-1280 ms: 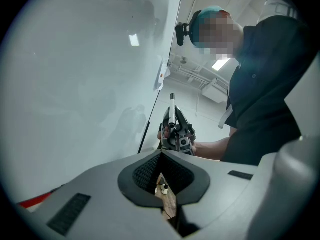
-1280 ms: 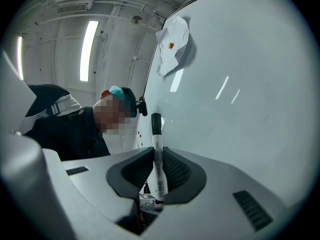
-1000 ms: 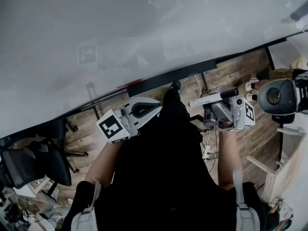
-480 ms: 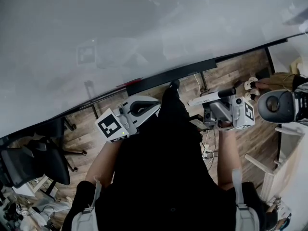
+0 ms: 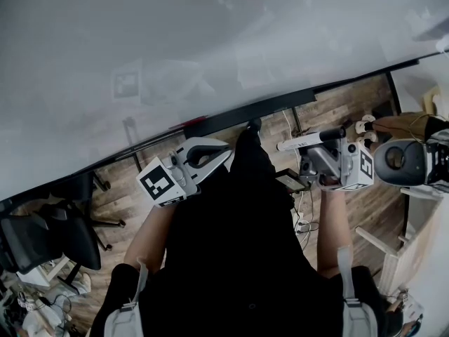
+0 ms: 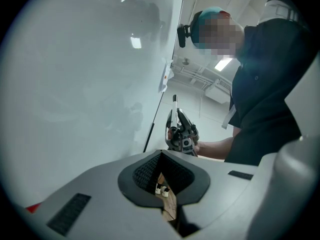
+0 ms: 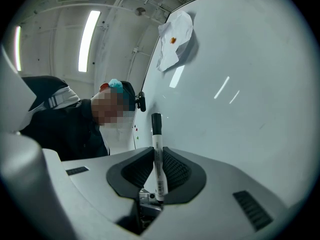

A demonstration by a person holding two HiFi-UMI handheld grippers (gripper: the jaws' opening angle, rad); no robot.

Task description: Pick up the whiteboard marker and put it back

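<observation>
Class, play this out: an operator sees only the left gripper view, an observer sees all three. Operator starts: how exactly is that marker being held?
Observer: The right gripper has its fingers shut on the marker, around the white barrel.
Operator: Is it capped?
Observer: Yes, a black cap, sticking out past the fingers.
Operator: Anything beside me?
Observer: The head view shows a black chair on your left.

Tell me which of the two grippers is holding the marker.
The right gripper: its jaws are shut on the whiteboard marker, black cap pointing outward. The left gripper has its jaws shut with nothing between them.
</observation>
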